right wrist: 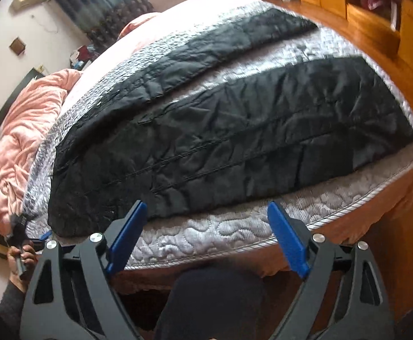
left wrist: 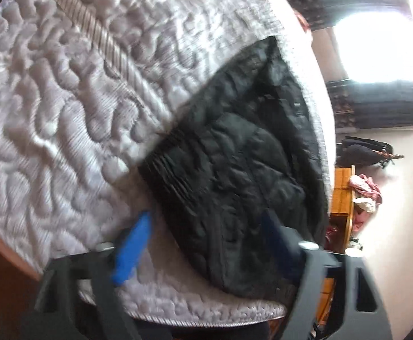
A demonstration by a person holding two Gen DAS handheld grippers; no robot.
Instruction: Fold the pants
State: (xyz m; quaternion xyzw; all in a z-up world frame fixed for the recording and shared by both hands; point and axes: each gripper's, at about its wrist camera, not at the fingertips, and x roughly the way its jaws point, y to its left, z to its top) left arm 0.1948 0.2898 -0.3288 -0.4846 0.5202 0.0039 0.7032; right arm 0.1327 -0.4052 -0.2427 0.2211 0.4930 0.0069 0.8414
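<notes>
1. Lying flat on the quilted mattress (right wrist: 206, 235), the black pants (right wrist: 220, 141) run lengthwise, waist at left, legs fanning rightward.
2. They look padded, stitched, wrinkled.
3. My right claw (right wrist: 206, 240) and left claw (left wrist: 206, 243) are both spread, holding nothing.

No text, label, brand or number can be read on anything in either view.
</notes>
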